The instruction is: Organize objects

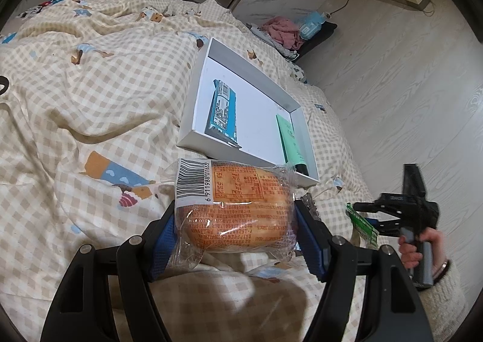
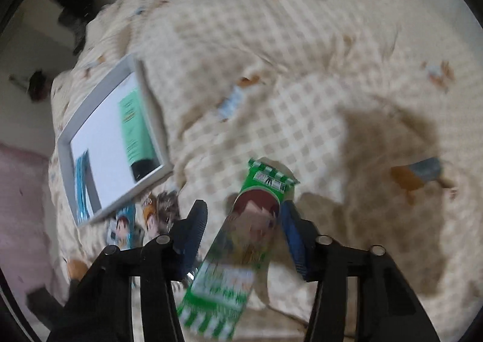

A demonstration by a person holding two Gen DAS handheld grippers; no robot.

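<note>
Bread pack [image 1: 234, 209] clamped in left tongs [image 1: 235, 230]; right tongs [image 2: 241, 233] loose around green snack [image 2: 238, 248], I expect slip.

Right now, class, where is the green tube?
In the left wrist view the green tube lies inside the white tray on the bed, along its right wall, cap nearest the camera, with the blue packet to its left.

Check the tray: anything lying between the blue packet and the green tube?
Nothing: bare white tray floor separates the blue packet from the green tube, clearest in the left wrist view.
</note>
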